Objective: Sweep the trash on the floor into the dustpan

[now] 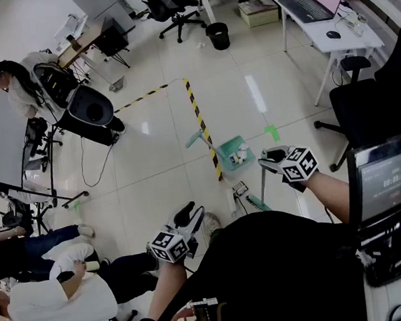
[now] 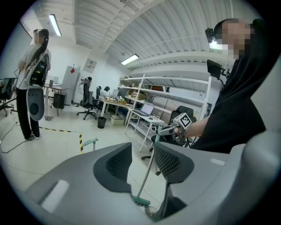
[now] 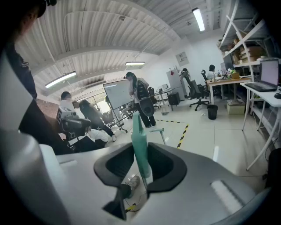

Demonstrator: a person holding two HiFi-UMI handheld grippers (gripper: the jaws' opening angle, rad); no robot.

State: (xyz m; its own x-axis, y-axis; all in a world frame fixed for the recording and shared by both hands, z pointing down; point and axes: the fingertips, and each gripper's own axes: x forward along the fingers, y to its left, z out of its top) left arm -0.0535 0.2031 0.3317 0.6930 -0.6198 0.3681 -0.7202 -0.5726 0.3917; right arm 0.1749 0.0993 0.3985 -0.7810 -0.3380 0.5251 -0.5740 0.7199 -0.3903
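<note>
A teal dustpan (image 1: 233, 153) stands on the floor ahead of me with white scraps inside, and its handle (image 1: 194, 139) points left. My right gripper (image 1: 268, 158) is shut on the teal handle of a broom (image 3: 138, 145). The broom's thin stick (image 1: 262, 184) runs down to the brush (image 1: 257, 204) on the floor, right of the dustpan. A small scrap (image 1: 239, 188) lies between the brush and the pan. My left gripper (image 1: 191, 212) hangs open and empty, lower left. In the left gripper view the broom (image 2: 141, 201) shows beyond the open jaws of the left gripper (image 2: 142, 160).
Yellow-black floor tape (image 1: 201, 124) runs past the dustpan. A white desk (image 1: 319, 31) with a laptop and a black chair (image 1: 370, 104) stand at the right. A black bin (image 1: 218, 35) is far ahead. People sit at the lower left (image 1: 48, 278). A black machine (image 1: 88, 113) stands at the left.
</note>
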